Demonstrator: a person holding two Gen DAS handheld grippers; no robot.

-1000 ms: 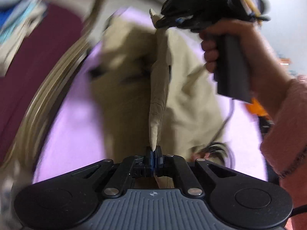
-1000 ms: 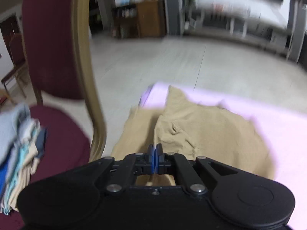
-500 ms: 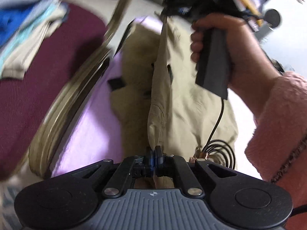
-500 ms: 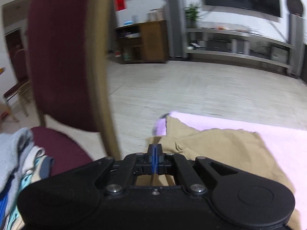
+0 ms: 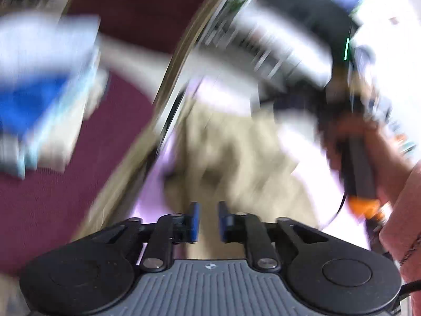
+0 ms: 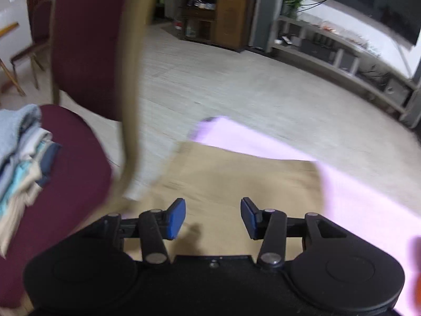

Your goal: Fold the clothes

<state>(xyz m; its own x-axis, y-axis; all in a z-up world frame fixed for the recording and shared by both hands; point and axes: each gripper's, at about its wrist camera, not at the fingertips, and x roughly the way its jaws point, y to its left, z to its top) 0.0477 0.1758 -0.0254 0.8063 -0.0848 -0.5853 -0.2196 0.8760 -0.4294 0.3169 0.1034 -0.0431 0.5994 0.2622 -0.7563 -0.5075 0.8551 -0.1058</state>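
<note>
**Beige garment lies under both my jaws**

The beige garment (image 6: 236,176) lies flat on the pink counter (image 6: 368,202). My right gripper (image 6: 213,217) and my left gripper (image 5: 208,222) hang above it, jaws opening, nothing between them.

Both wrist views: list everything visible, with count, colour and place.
garment: one, tan, flat on the pink surface
pink surface: one, under the garment
chair: one, maroon with gold frame, left of the surface
folded clothes: one stack, blue, white and beige, on the chair seat
cabinet: one, brown wood, far wall
screen: one, black, upper right
left gripper: opening, nothing between
right gripper: opening, nothing between
hand: one, holding the right gripper's handle
</note>
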